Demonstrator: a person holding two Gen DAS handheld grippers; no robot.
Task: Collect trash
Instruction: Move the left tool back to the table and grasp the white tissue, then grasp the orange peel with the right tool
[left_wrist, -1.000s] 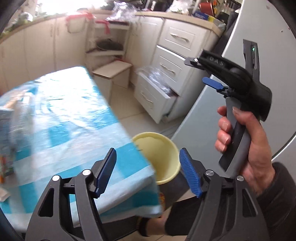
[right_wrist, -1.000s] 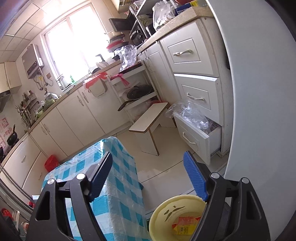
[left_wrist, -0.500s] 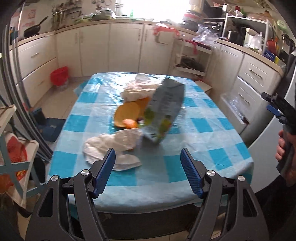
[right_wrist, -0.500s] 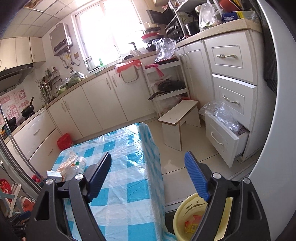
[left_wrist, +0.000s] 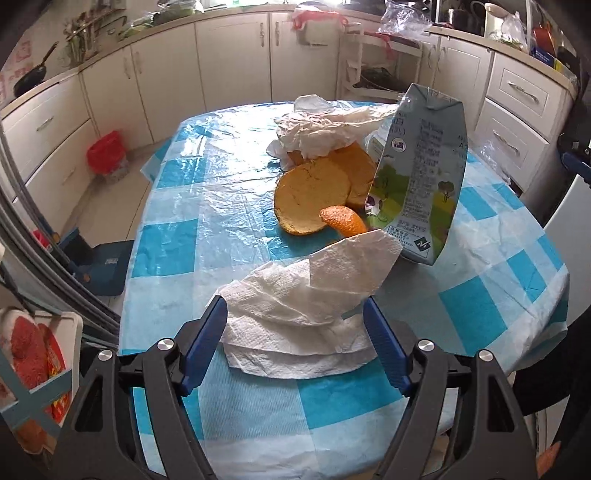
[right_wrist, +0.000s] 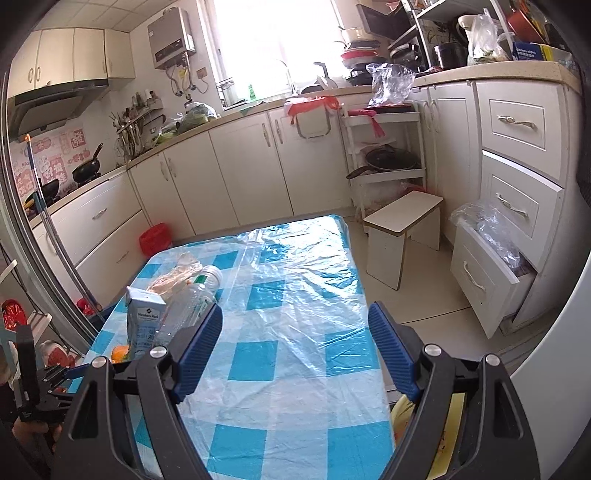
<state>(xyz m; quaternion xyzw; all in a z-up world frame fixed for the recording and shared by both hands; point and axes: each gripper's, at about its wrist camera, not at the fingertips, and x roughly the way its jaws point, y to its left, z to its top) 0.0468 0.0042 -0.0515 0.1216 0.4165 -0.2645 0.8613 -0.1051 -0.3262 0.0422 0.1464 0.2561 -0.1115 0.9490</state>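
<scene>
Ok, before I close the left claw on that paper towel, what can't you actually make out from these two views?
- Left wrist: whatever lies under the paper towel; the towel covers it.
- Left wrist: the table behind the milk carton; the carton blocks it.
- Right wrist: the yellow bin contents; the right claw and frame edge hide them.
- Right wrist: the plastic bottle contents; too small.

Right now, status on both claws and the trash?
Left claw open, straddling paper towel. Right claw open, empty. Milk carton, orange peel just behind towel.
</scene>
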